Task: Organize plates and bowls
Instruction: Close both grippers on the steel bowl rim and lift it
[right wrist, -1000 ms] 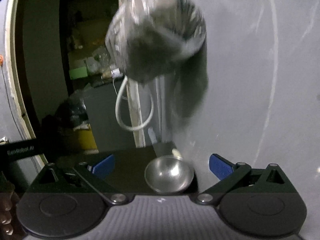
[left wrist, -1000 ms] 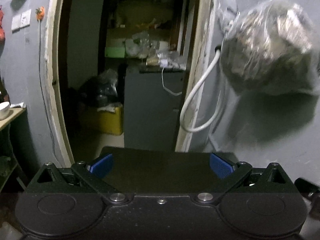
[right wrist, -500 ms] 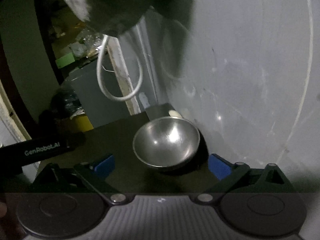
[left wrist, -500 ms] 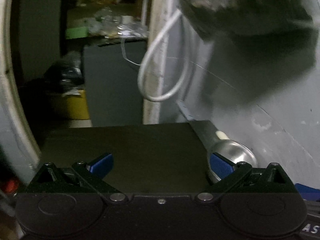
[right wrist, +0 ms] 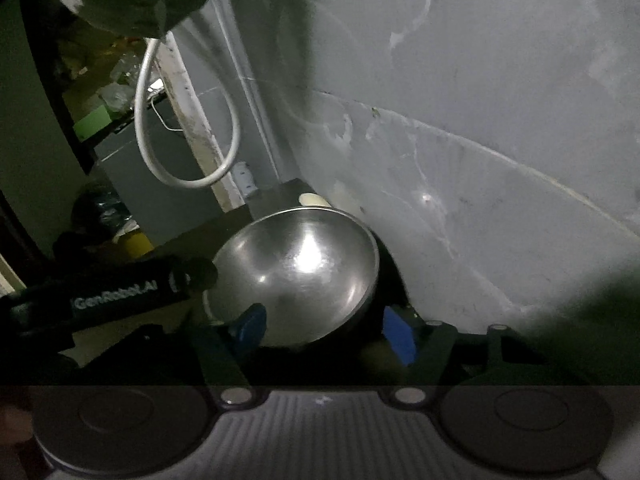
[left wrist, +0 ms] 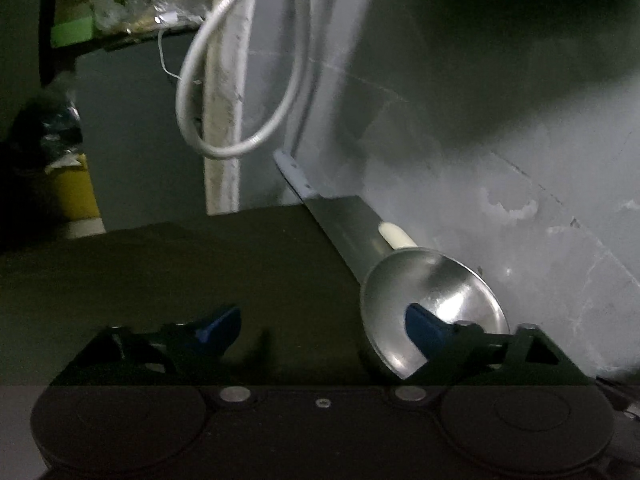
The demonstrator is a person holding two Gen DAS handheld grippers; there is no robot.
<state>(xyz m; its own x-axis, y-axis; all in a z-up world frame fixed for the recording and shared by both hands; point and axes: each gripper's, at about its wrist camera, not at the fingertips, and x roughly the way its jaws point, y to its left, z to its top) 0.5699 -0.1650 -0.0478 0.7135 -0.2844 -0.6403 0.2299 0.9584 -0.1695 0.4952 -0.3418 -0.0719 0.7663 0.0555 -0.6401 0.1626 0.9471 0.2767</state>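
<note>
**Both grippers close in on the steel bowl by the wall**

A round, shiny stainless-steel bowl (right wrist: pixel 296 272) sits on a dark tabletop (left wrist: pixel 200 264), near its far right corner, close to a scuffed grey wall (right wrist: pixel 480 120). A small cream-coloured object (left wrist: pixel 394 236) lies just behind the bowl.

The right gripper (right wrist: pixel 324 330) is tilted down at the bowl, its 2 blue-padded jaws either side of the near rim. They have just been closing, with the bowl between them, but a gap shows at the right pad, so they are apart and not clamped.

The left gripper (left wrist: pixel 320 324) has also just been narrowing, yet its jaws stand wide. Its right pad overlaps the bowl's near rim in view; whether it touches cannot be told. Nothing lies between its fingers but tabletop.

A looped white hose (left wrist: pixel 240 80) hangs beside a pale door frame (left wrist: pixel 224 120) behind the table.
</note>
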